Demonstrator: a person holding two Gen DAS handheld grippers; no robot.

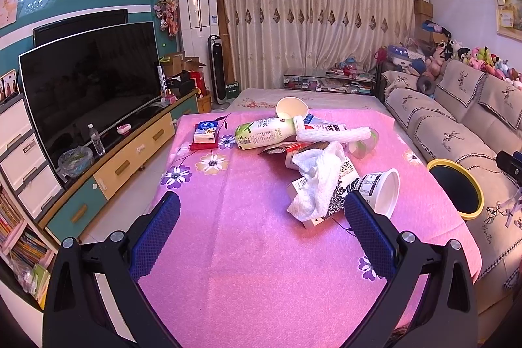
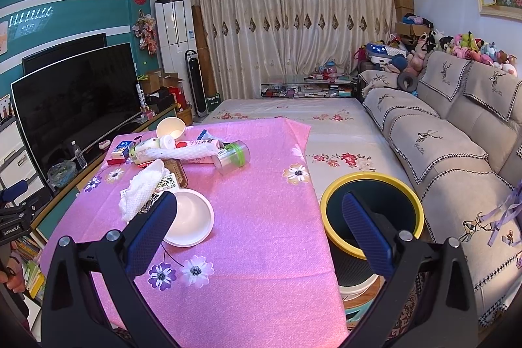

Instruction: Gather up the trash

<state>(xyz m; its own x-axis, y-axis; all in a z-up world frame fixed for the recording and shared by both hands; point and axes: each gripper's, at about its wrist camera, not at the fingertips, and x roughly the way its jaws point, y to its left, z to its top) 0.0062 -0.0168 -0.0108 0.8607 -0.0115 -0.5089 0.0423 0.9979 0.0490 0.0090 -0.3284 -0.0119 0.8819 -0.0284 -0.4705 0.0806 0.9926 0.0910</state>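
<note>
First, keep both tools, left (image 1: 261,217) and right (image 2: 259,217), spread and empty; trash lies piled mid-bench (image 1: 261,266). Clamp the tub (image 1: 385,189) by its rim, then carry it to the bin (image 2: 329,194) beside the bench

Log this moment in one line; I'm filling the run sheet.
left gripper open | right gripper open | trash pile untouched | bin beside table
</note>
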